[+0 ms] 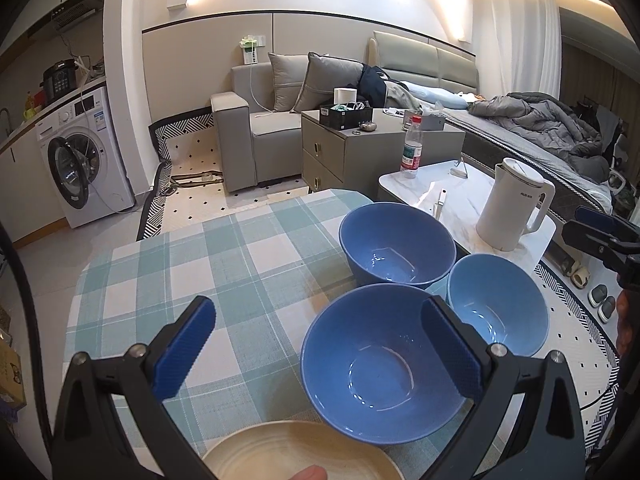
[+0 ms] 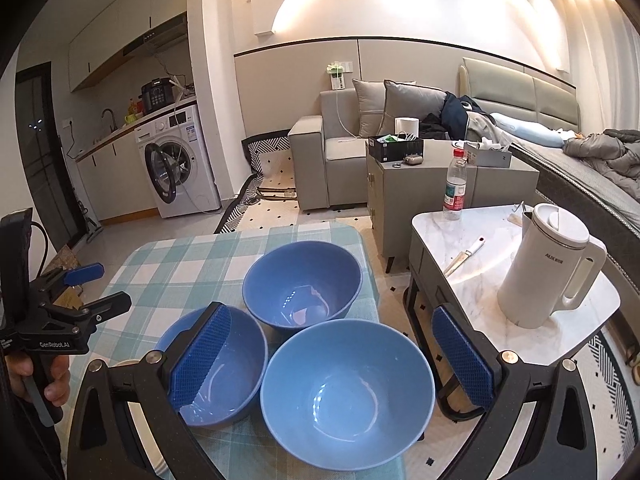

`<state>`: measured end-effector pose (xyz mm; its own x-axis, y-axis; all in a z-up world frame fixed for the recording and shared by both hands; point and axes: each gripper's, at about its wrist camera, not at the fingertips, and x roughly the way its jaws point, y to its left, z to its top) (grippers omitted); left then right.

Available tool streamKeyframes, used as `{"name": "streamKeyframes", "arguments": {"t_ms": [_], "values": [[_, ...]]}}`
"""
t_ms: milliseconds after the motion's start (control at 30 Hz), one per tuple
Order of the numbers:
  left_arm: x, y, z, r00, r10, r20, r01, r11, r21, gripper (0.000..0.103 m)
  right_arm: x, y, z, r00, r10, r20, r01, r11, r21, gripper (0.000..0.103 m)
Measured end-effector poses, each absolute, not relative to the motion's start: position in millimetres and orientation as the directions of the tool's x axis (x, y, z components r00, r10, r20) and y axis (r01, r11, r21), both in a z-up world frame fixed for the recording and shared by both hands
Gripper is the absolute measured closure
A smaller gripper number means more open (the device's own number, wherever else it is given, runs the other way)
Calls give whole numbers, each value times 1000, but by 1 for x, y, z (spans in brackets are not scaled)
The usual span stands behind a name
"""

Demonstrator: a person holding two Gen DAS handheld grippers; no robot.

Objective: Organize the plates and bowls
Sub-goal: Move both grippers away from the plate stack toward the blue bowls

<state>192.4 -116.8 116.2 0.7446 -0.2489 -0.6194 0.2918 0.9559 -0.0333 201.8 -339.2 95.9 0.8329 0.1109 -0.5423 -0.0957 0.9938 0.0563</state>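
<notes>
table, checked cloth in pale green and white; the landmark for all below.
side table, white marble top, just beside the table's far right corner.
kettle, white, lettered "aux", on the side table.
far bowl, deep blue, glossy inside, upright near the table's far right edge.
near bowl, same blue, upright at the table's near side, just beside the far bowl; the left gripper's right pad overlaps its rim in view, contact cannot be told.
pale bowl, lighter blue, upright at the table's right edge, near both others.
plate, cream, ridged, at the table's near edge.
left gripper, jaws wide apart, holding nothing; marked "genrobot.ai".
right gripper, jaws wide apart, empty, spanning the pale bowl from above.
bottle, clear, red cap, on the side table; label unreadable.
knife, white handle, on the side table.
</notes>
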Motion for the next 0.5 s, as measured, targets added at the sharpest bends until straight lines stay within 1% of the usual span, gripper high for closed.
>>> {"name": "streamKeyframes", "arguments": {"t_ms": [500], "values": [[221,-131,111,722,-252,-644,307,951,-28,0,228,-351,89,812,110,-573,-89,994,65,1]]}}
